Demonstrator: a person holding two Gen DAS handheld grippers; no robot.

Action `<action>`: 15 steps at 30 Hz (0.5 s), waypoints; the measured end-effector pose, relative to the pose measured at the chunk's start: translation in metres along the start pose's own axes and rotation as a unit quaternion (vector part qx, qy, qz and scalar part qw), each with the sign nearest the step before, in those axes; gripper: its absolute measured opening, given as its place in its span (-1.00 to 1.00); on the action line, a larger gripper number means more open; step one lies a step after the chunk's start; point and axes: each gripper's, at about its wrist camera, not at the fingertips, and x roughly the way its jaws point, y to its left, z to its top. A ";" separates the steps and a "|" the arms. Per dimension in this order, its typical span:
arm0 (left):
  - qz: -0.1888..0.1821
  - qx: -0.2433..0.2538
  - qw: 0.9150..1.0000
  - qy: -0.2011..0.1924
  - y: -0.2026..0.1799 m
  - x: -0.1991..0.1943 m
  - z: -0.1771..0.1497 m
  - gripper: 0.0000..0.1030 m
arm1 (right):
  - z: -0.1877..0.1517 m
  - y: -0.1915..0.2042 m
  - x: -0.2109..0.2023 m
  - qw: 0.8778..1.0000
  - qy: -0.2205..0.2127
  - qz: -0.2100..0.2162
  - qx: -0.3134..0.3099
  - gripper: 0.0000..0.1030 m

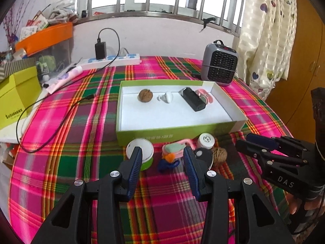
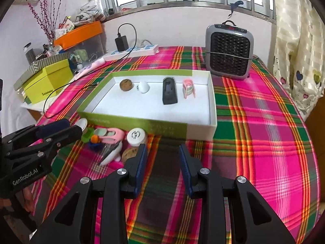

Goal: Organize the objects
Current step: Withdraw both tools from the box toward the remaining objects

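Green tray sits mid-counter on the plaid cloth; inside, lined up along the far wall as if sorted: a walnut, a white piece, a black device, a pink clip. Unsorted cluster lies just outside the tray's near wall: white-lidded jar, pink case, blue-orange toy, white cap, second walnut. Left gripper hangs over the cluster, jaws spread, nothing pinched, likely lining up on the toy. Right gripper jaws spread, empty, over bare cloth. Heater beyond.
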 end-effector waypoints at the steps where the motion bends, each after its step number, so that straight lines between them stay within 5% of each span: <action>1: -0.002 -0.001 1.000 -0.001 0.002 -0.001 -0.001 -0.21 | -0.001 0.000 0.000 1.000 0.000 0.002 0.001 -0.35; 15: -0.002 -0.027 1.000 0.013 0.030 0.003 -0.022 -0.13 | -0.009 0.017 0.007 0.999 0.012 0.031 -0.031 -0.28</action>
